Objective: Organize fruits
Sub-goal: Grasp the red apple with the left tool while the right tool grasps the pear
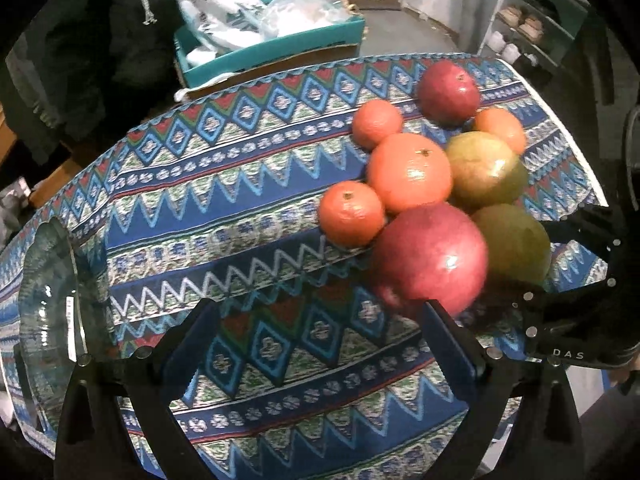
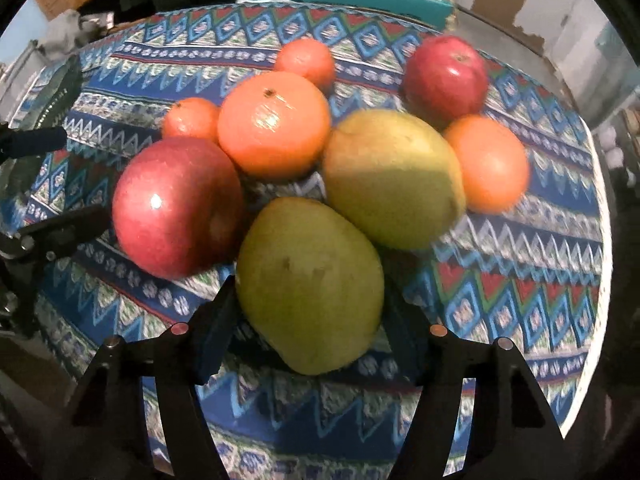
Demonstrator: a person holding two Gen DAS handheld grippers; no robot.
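A pile of fruit lies on a patterned tablecloth: two red apples, two green pears, a big orange and several small mandarins. My right gripper is open, its fingers on either side of the near pear, not visibly squeezing it. My left gripper is open and empty over the cloth, just left of the near apple. The right gripper's black body shows at the right of the left wrist view.
A clear glass bowl stands at the table's left edge. A teal box with plastic bags sits behind the table. Shelves stand at the far right. The left gripper's fingers show at the left of the right wrist view.
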